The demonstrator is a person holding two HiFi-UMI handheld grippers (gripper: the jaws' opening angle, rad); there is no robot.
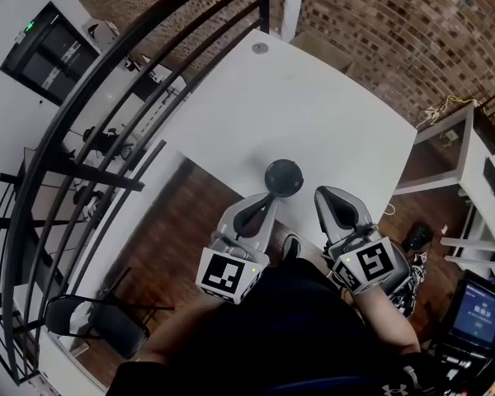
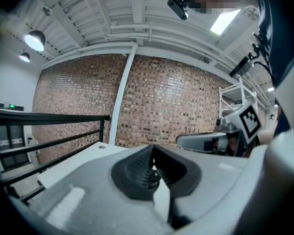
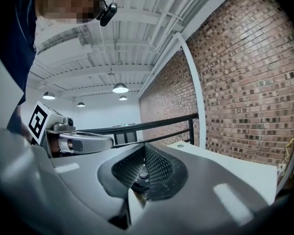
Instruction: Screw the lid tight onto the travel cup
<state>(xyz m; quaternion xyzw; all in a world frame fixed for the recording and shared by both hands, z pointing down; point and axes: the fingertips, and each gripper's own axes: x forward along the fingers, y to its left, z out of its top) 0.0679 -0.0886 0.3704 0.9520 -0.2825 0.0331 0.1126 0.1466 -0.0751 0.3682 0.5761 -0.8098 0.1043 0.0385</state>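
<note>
Overhead, travel cup shows whole; left hand-held gripper, right hand-held gripper pressed together.

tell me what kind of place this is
Probably a loft-style workshop or lab, indoors. It has an exposed brick wall, a black metal railing beside a plain white table, and pendant lamps hanging from a bare white beamed ceiling.
</note>
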